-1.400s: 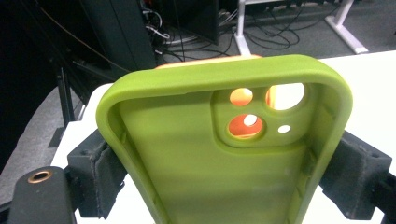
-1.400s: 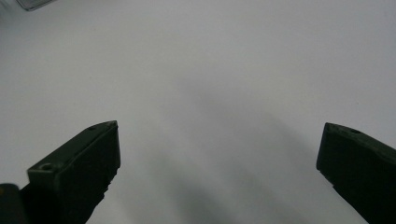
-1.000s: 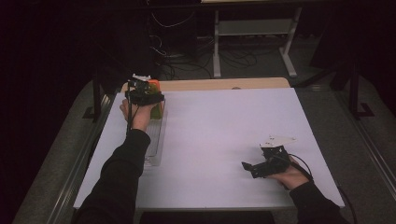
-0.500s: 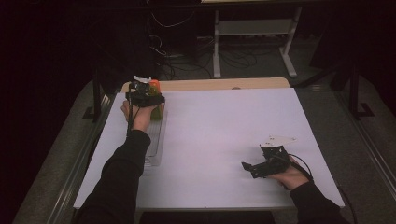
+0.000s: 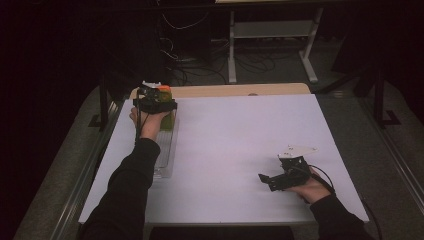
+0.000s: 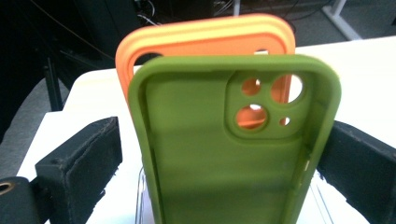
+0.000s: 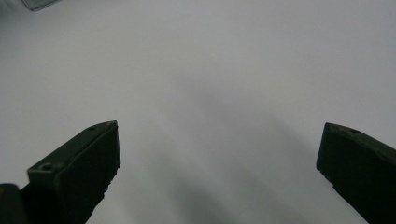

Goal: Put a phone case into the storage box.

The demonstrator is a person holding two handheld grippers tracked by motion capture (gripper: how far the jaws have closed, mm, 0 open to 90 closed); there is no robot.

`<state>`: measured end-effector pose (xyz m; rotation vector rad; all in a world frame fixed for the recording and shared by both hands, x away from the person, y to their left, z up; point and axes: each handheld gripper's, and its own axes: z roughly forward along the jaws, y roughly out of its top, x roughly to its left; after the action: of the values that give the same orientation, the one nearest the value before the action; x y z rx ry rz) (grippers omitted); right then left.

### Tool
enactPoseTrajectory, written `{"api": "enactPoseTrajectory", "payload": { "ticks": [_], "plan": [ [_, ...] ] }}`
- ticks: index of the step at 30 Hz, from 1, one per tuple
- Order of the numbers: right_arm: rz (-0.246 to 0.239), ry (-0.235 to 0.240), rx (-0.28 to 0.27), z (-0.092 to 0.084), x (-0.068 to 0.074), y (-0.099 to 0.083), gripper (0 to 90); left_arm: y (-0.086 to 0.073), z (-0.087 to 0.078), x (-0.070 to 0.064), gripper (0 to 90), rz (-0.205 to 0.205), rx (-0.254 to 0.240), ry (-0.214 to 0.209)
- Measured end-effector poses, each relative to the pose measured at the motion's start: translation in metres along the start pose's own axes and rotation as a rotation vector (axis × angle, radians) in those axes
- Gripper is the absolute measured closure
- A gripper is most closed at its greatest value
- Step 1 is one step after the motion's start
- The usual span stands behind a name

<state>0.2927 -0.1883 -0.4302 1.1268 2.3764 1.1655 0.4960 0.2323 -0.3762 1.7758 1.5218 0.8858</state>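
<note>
White table [image 5: 240, 150] spread wide, clear rack [image 5: 165, 155] along its left edge under the left gripper [image 5: 156, 104]. Green phone case [image 6: 233, 144] upright in that rack, dead ahead between the jaws, long axis vertical, orange case [image 6: 196, 42] just behind it. Jaws just opened, gap on the left side, right pad near the case edge; contact there hard to tell. Right gripper [image 5: 278, 179] well apart, spread over bare table.

A plain green phone case [image 6: 233, 144] stands before an orange phone case [image 6: 205, 42] on the white table [image 5: 240, 145].
</note>
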Motion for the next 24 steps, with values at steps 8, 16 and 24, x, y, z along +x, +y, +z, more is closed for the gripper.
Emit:
{"api": "enactPoseTrajectory", "payload": {
  "ticks": [8,16,24],
  "plan": [
    [0.006,0.0,-0.004,0.0,0.0,0.0,0.0,0.003,-0.005,0.004,0.0,-0.005,0.006,-0.025],
    [0.005,0.001,-0.004,-0.001,0.0,0.0,0.0,0.009,-0.023,0.015,0.0,0.013,0.009,-0.087],
    [-0.005,0.004,-0.001,0.0,0.0,0.0,0.0,0.009,-0.043,0.022,0.0,0.065,0.013,-0.189]
  ]
}}
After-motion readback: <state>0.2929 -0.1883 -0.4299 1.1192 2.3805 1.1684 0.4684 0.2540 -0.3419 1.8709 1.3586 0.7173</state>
